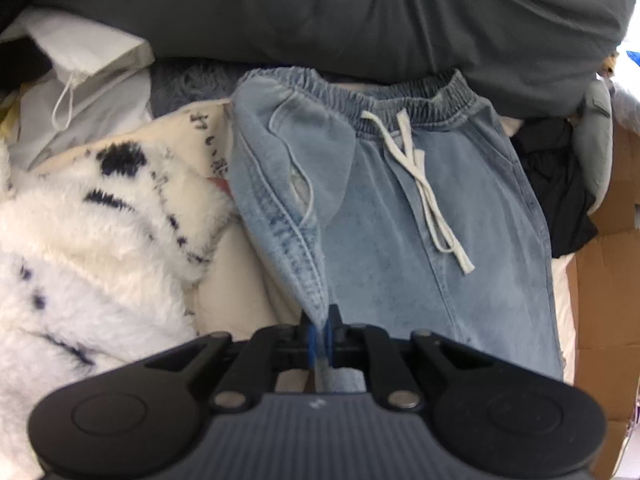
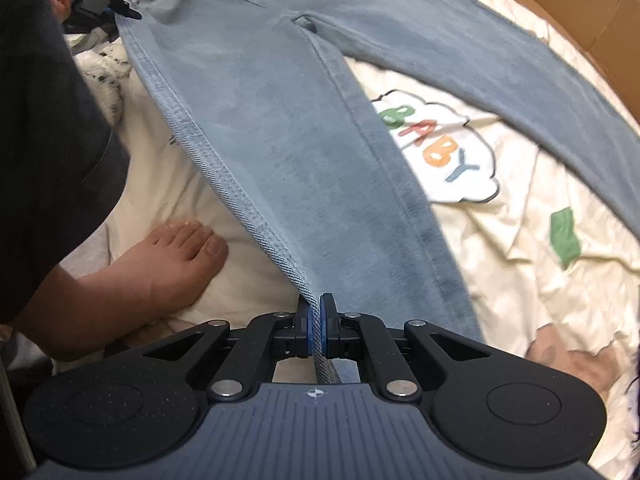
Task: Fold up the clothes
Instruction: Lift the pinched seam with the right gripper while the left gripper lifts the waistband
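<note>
My left hand-held gripper (image 1: 319, 330) is clamped on the side seam of the light blue denim drawstring trousers (image 1: 420, 216), at the bottom centre of its view, near the elastic waistband (image 1: 360, 96). My right hand-held gripper (image 2: 315, 330) pinches the same seam further down the leg. The trousers lie spread across a cream bedsheet printed with "BABY" (image 2: 436, 148). A white fluffy black-spotted blanket (image 1: 80, 240) lies at left, and my bare foot (image 2: 172, 260) rests beside the seam.

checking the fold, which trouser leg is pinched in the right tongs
The leg nearer the bare foot: its outer side seam runs straight into the right tongs. The other leg lies flat, angling away past the BABY print.
</note>
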{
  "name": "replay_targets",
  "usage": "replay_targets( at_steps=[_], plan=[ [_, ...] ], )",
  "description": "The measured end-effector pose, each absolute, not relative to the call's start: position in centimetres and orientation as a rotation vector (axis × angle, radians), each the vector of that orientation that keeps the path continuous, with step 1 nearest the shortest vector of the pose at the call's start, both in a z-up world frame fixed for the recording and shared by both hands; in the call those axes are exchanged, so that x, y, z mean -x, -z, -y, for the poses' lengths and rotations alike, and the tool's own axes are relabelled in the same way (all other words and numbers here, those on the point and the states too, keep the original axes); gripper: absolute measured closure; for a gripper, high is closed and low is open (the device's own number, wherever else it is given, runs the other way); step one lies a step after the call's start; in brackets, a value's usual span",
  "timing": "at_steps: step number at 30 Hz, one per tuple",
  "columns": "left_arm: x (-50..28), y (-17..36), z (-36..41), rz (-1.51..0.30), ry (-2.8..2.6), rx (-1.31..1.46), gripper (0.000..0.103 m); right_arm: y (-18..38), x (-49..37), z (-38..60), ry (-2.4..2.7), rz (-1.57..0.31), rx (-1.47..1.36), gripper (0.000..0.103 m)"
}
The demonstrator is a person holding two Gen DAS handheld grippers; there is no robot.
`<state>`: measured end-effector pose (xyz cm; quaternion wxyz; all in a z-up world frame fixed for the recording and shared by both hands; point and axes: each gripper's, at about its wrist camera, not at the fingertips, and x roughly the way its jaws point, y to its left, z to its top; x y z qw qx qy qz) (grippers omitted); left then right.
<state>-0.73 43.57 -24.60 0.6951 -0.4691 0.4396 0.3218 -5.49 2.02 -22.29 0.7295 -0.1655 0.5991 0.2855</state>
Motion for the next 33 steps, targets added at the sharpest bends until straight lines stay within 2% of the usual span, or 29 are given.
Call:
replay_targets(
  at_steps=[15,33],
  plan=[
    [-4.0,19.8,-42.6,-0.933,-0.581,0.966,0.098,18.1,3.1,-0.3,-0.588,-1.253,0.353,0.102],
    [-12.9,17.3,-41.5,-0.853,-0.533,0.934,0.098,15.4,-7.7,2.2,-0.629,-1.274,0.343,0.102]
  ],
)
